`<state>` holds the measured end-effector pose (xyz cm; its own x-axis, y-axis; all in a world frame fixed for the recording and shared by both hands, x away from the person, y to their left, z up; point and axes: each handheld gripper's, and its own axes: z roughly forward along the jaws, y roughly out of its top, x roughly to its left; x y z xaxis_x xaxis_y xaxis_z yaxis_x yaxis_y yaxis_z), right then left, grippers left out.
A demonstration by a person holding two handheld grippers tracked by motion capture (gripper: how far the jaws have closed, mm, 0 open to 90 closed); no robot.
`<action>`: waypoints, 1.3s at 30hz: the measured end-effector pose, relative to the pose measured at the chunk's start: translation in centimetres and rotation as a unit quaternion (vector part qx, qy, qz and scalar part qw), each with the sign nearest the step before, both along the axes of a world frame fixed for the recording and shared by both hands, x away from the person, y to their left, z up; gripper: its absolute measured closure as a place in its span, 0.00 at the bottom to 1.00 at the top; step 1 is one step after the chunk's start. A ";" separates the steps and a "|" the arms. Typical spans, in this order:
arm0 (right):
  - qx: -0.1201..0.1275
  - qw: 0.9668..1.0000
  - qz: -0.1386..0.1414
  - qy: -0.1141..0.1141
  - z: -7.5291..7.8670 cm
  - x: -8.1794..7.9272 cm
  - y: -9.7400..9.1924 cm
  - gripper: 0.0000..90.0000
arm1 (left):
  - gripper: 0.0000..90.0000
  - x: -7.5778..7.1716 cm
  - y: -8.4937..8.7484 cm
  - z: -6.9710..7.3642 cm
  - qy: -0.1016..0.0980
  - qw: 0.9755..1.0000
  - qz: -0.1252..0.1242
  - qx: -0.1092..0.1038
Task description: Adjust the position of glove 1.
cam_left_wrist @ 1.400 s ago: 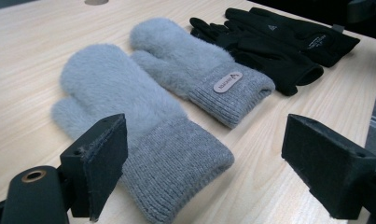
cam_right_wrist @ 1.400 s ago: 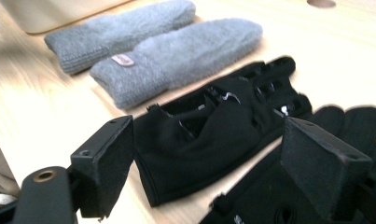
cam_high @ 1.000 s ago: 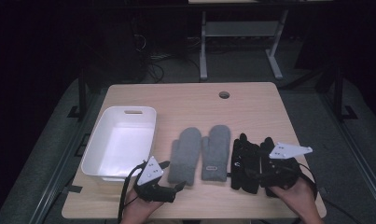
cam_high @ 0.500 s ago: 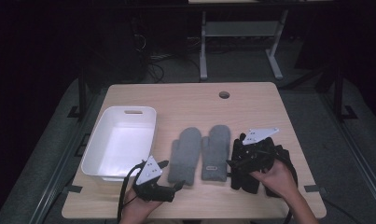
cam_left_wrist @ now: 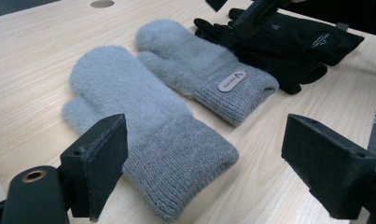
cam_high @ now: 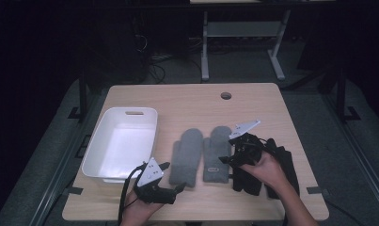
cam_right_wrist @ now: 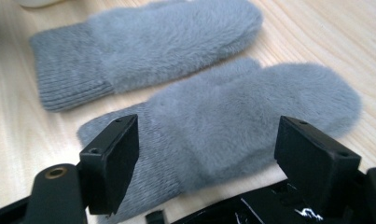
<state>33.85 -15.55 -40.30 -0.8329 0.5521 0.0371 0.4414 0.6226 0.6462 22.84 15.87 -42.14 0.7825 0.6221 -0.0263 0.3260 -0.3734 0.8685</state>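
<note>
Plenty of free wood on the far half of the table (cam_high: pixel 187 96), past the white bin (cam_high: pixel 121 143), with only a small round hole (cam_high: pixel 226 95) there. In the near half, little room: two grey mittens (cam_high: pixel 199 155) side by side in the middle, black gloves (cam_high: pixel 272 165) just right of them under the right gripper (cam_high: pixel 227 159), jaws wide apart and low over the right mitten's cuff side. A bare strip along the near edge in front of the mittens, partly taken by the left gripper (cam_high: pixel 172 176), also with jaws apart, just beside the bin's near corner
</note>
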 end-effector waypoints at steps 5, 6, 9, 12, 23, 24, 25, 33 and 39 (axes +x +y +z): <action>-0.022 1.000 -0.002 0.018 -1.0 1.3 1.0 0.25 | 0.16 0.0 -0.1 -0.1 0.001 1.000 -0.002 0.004; -0.027 0.999 -0.001 0.019 -1.1 1.5 1.2 0.25 | 0.16 0.0 -0.1 -0.1 0.001 1.000 -0.002 0.004; -0.037 0.999 0.000 0.024 -1.5 1.8 1.6 0.27 | 0.16 -0.1 0.0 0.0 0.000 1.000 -0.002 0.003; -0.055 0.998 0.006 0.027 -2.4 2.4 2.3 0.28 | 0.16 0.0 0.0 0.0 0.001 1.000 -0.002 0.003; -0.094 0.995 -0.002 0.044 -3.9 2.9 3.1 0.34 | 0.16 0.0 0.1 0.0 0.003 1.000 -0.002 0.004; -0.098 0.994 -0.003 0.046 -4.0 2.9 3.2 0.35 | 0.16 0.0 0.1 -0.1 0.004 1.000 -0.002 0.004; -0.100 0.994 -0.012 0.052 -4.1 2.8 3.3 0.38 | 0.16 -0.1 0.1 -0.1 0.004 1.000 -0.002 0.005; -0.092 0.994 -0.020 0.056 -4.4 2.6 3.2 0.49 | 0.16 -0.1 0.2 0.0 0.003 1.000 -0.001 0.005; -0.087 0.994 -0.016 0.058 -4.4 2.3 3.2 0.64 | 0.16 -0.2 0.1 -0.1 0.005 1.000 -0.001 0.004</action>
<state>36.12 -12.34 -44.70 -0.8104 0.5849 0.0339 0.5285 0.7047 0.4734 22.69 16.01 -42.19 0.7840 0.6200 -0.0291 0.3338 -0.3817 0.8619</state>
